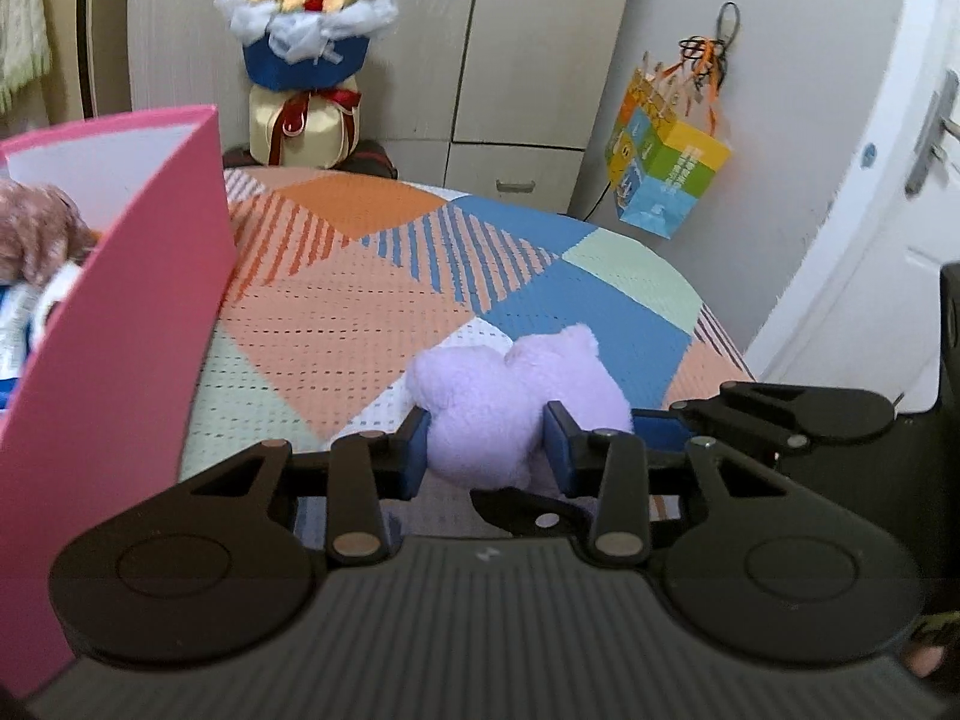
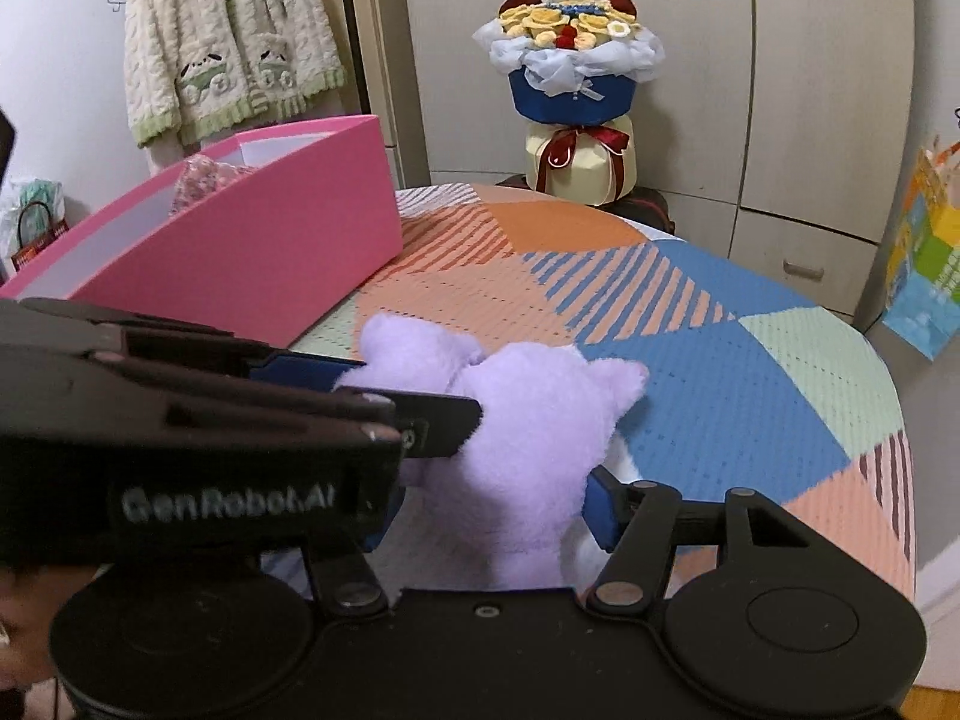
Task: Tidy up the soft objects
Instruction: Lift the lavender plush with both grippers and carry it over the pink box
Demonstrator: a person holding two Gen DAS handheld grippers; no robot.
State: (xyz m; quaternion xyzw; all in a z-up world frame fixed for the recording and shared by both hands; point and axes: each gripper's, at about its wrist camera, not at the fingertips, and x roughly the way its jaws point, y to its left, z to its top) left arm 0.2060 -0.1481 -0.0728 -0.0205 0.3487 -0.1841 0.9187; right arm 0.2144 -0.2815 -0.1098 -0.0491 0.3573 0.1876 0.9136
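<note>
Purple plush (image 2: 522, 438) lower part hidden

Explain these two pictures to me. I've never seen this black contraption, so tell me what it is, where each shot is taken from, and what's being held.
There is no robot: a person holds a two-fingered clamp in each hand, with a camera on each looking along its fingers. One picture is from the left hand-held gripper, the other from the right hand-held gripper. Both are closed on the same purple plush toy above a patchwork bedspread. On the bedspread stands a pink box with other soft things already inside. A bouquet stands behind.
</note>
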